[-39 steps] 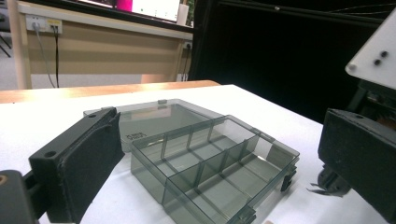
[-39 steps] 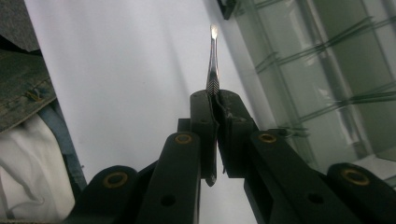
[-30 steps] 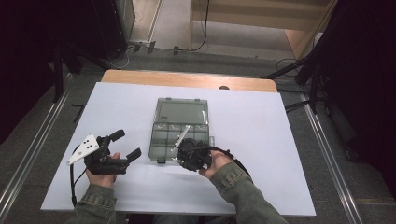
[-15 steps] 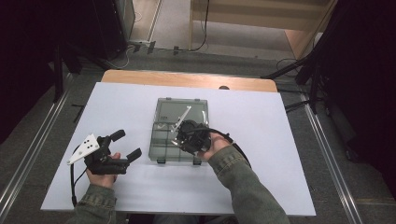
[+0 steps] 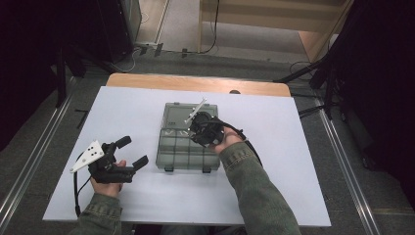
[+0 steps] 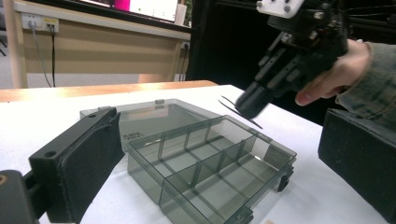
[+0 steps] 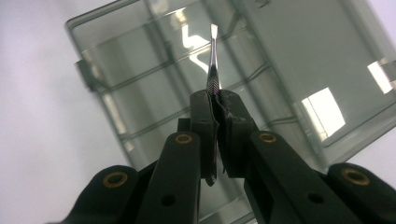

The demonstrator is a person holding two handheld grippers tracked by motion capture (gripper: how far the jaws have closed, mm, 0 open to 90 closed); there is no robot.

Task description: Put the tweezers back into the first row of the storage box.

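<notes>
Right gripper had its jaws clamped tight on a pair of metal tweezers. The slim tip stuck straight out ahead of the jaws, serrated grip section just at the pad edge, rest of the shaft pinched between the pads and running back below them. Directly beyond the tip sat the smoky clear organizer box, lid off or folded flat, dividers visible; tip looked above it, not touching as far as could be told. In the high view the right gripper hovered over the far part of the box.

Left gripper rested on the white table beside the box, jaws spread wide with nothing between them. In the left gripper view the box lay just ahead of and between the two pads, untouched.

Step in hand, as judged: place the tweezers into a compartment. To do it well, line the shaft up parallel with a long cell, lower until the tip is below the divider tops, then release; a crosswise drop would likely leave it bridging a divider. Thin part, so the grip could slip; keep the descent slow. Left gripper could steady the box wall if it slid.
</notes>
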